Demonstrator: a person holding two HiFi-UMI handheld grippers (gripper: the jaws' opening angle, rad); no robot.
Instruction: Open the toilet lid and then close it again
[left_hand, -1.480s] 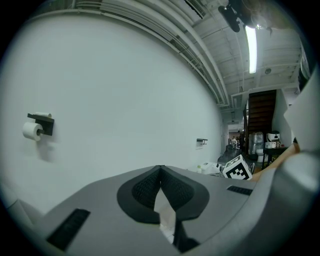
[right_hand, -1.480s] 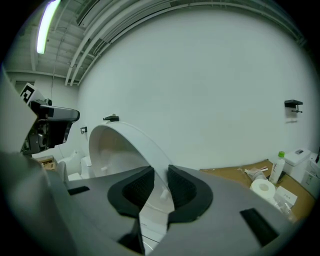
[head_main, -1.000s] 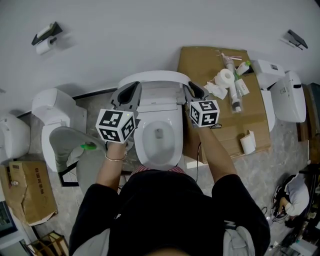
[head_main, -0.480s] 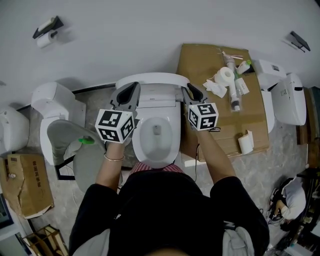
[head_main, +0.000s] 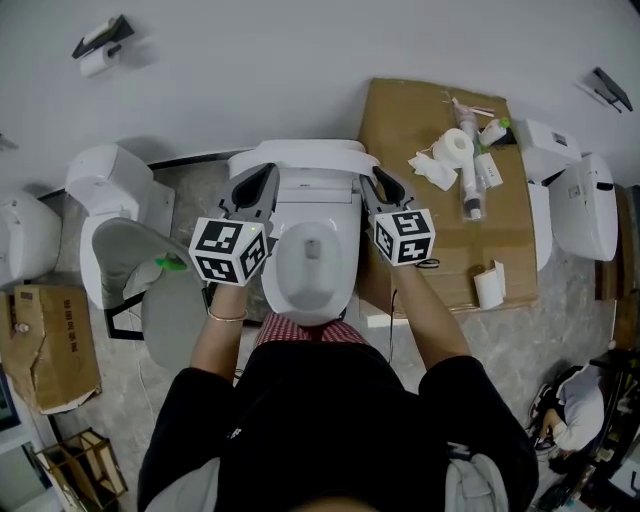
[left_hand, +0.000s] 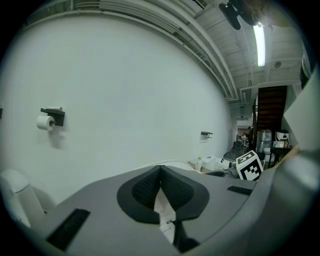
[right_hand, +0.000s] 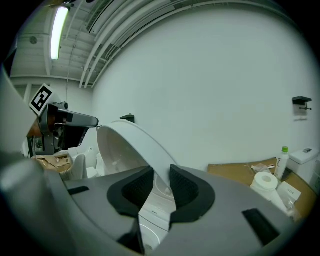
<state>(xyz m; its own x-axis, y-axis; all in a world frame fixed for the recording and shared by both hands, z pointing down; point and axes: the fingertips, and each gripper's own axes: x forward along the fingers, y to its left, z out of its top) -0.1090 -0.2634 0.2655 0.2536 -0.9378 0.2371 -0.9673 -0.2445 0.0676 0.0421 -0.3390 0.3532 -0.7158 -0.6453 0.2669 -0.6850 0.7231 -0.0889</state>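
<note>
Little change over last second: toilet lid stands raised at 12 o'clock as before, with grippers at same flanks. Opening half looks done; closing pending. Right gripper fingers clamped on lid edge. Left gripper fingers together, nothing seen between them. Bowl exposed at centre, only drain visible inside. Cardboard box at 2 o'clock, paper roll and tubes on top.

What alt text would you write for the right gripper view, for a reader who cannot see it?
The right tool clamps the edge of a raised white toilet lid between its dark pads. Behind is a plain white wall; a toilet roll, a bottle and cardboard show at right.
</note>
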